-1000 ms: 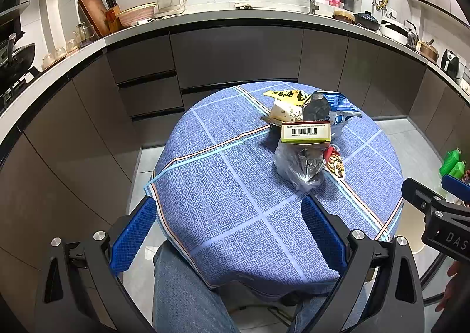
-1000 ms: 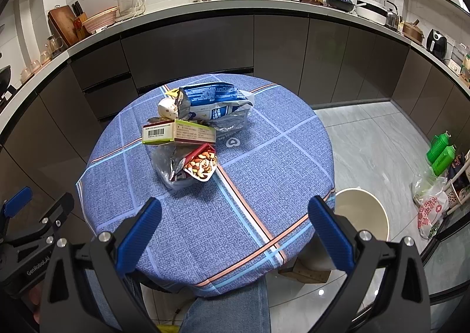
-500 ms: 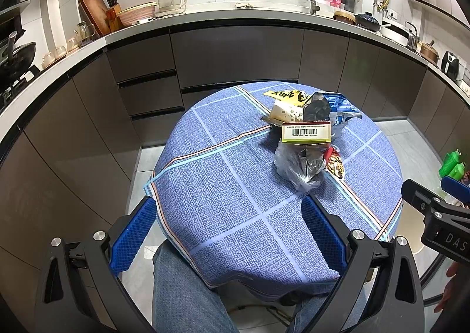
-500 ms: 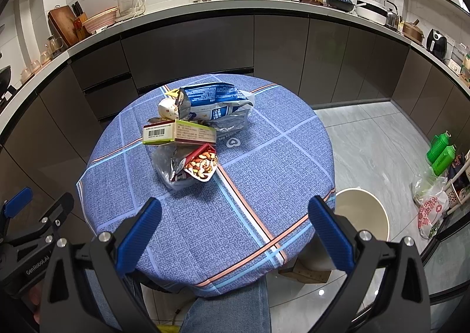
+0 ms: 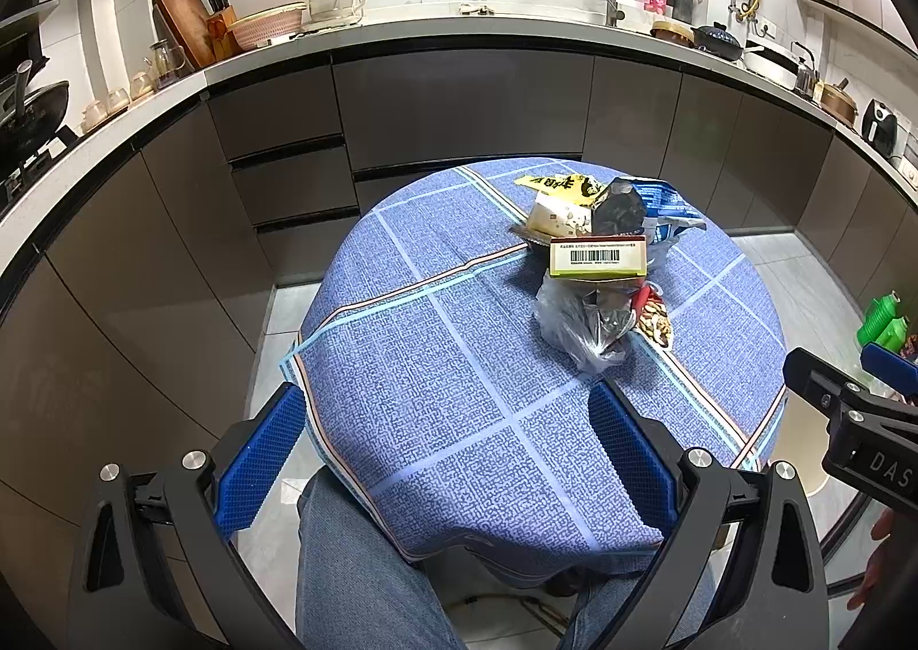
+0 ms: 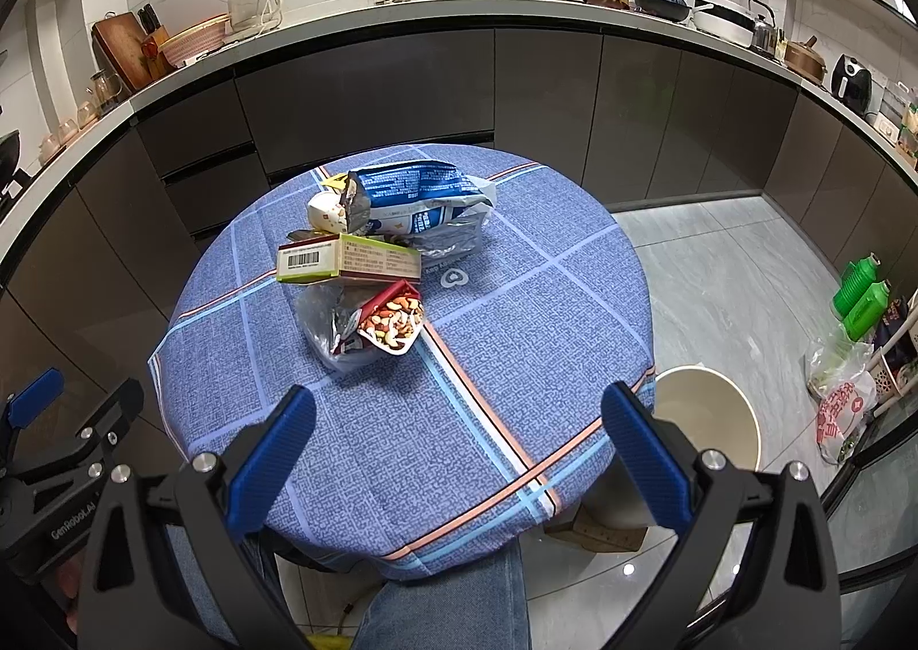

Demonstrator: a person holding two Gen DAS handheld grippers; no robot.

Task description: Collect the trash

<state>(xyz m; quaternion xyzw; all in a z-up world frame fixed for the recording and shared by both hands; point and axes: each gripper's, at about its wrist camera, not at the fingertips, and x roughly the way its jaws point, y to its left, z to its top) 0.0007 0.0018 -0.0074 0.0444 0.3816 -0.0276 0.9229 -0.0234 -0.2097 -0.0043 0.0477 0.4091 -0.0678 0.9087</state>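
The trash is lying in a loose heap toward the far side of the round table (image 6: 516,363): a box (image 6: 350,263) is resting on a clear bag (image 5: 574,329) and a nut packet (image 6: 393,317), with a blue pouch (image 6: 419,194) behind. The left gripper (image 5: 447,449) and right gripper (image 6: 459,438) are both hovering wide apart, holding nothing. A bin (image 6: 708,420) is standing on the floor beside the table. Pulling a lower piece would likely be toppling the box or spilling nuts.
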